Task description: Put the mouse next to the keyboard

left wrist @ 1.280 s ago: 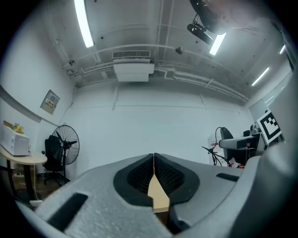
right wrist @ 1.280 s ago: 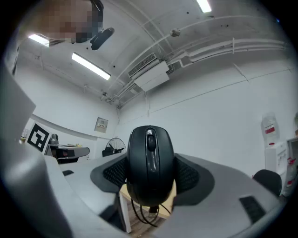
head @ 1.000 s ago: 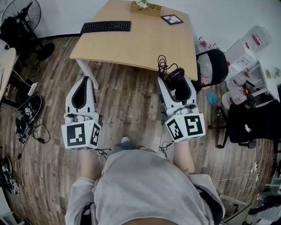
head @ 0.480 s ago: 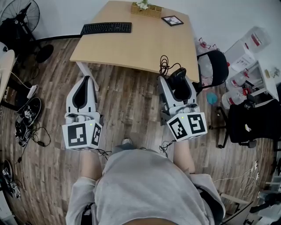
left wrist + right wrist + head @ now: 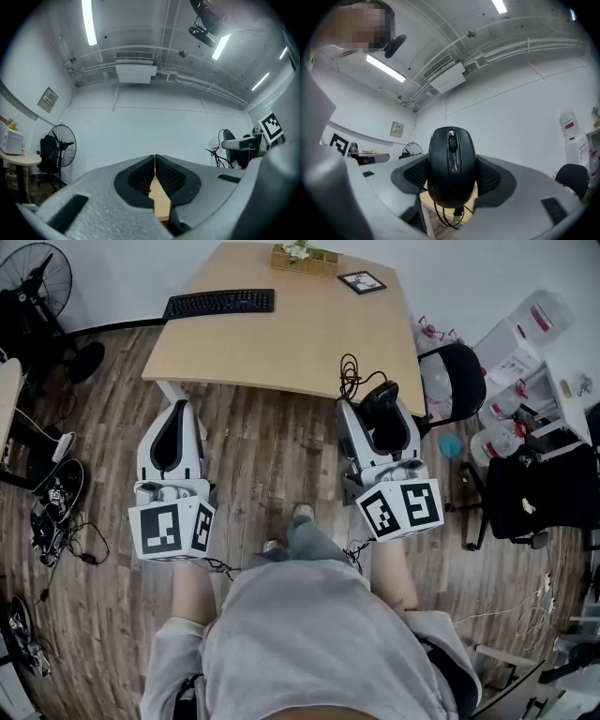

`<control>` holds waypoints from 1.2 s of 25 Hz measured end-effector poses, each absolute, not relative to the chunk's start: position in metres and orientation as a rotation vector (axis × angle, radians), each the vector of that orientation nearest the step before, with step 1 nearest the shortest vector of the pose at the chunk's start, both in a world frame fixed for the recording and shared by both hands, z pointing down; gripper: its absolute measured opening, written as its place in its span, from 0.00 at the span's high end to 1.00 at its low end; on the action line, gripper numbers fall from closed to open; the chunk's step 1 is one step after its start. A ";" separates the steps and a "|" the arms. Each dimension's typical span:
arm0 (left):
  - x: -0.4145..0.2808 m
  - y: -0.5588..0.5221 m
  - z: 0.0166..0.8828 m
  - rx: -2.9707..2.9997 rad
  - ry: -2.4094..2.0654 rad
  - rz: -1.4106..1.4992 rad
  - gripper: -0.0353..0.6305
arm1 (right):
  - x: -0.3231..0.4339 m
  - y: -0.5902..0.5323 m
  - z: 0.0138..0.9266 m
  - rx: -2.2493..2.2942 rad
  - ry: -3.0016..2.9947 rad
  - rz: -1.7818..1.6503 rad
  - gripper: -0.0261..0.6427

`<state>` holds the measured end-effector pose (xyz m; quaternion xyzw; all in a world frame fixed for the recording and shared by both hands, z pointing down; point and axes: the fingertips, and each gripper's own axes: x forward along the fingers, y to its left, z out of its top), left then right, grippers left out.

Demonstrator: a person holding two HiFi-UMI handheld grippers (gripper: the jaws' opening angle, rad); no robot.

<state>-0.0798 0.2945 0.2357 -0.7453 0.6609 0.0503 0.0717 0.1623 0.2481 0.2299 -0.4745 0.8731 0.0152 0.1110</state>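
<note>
A black wired mouse (image 5: 451, 164) sits clamped between the jaws of my right gripper (image 5: 380, 409), held up above the wooden floor just short of the table's near edge; its cable (image 5: 349, 377) dangles in loops. The black keyboard (image 5: 219, 303) lies on the far left part of the light wooden table (image 5: 291, 334). My left gripper (image 5: 175, 427) hovers over the floor left of the right one, its jaws pressed together with nothing between them (image 5: 154, 176).
A wooden planter box (image 5: 307, 259) and a small framed picture (image 5: 362, 282) stand at the table's far edge. A black chair (image 5: 456, 381) and bottles (image 5: 497, 442) crowd the right. A fan (image 5: 33, 277), shoes and cables (image 5: 52, 512) lie at left.
The person has stepped forward, one foot now showing ahead. The table and keyboard sit slightly lower-left in view. Both grippers hold the same pose.
</note>
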 end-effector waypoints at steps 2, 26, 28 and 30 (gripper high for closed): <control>-0.083 0.285 0.238 -2.242 1.995 0.149 0.93 | 0.160 0.238 0.231 -1.397 2.566 0.045 0.56; -0.085 0.093 0.225 -2.112 2.092 0.141 0.93 | 0.155 0.015 0.223 -1.255 2.607 0.031 0.56; -0.082 0.079 0.224 -2.097 2.101 0.141 0.93 | 0.156 -0.001 0.224 -1.238 2.613 0.026 0.56; -0.079 0.066 0.223 -2.081 2.107 0.138 0.93 | 0.158 -0.017 0.226 -1.221 2.615 0.019 0.56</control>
